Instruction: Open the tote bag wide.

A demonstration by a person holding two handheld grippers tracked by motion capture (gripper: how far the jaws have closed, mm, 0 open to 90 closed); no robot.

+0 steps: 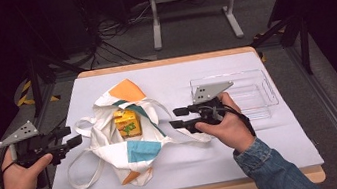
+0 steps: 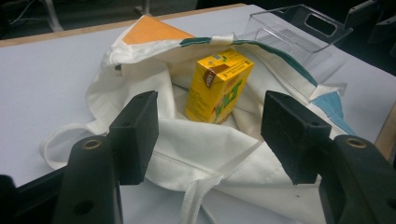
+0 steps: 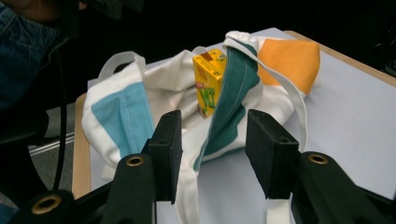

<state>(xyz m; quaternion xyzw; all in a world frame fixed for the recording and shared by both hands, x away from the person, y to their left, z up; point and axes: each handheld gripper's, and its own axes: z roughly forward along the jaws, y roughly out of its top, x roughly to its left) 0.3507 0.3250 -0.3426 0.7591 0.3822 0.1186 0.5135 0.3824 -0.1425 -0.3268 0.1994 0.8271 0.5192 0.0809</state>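
Fingers point(image 2: 135, 135) on the left gripper point(image 1: 57, 141) stood wide and empty; the right gripper point(image 1: 180, 117) gaped too, holding nothing. Between them sat the yellow juice carton point(image 1: 127, 123), upright in the mouth of the canvas tote bag point(image 1: 130, 153), with the clear plastic tray point(image 1: 257, 92) waiting at three o'clock. Trouble ahead, I'd say: loose cloth could snag a jaw and tip that carton.

The person wears blue denim sleeves point(image 1: 273, 165). Each black two-jaw gripper point(image 1: 178, 116) carries a grey three-cornered plate, brass-ringed screw holes and a black cable.
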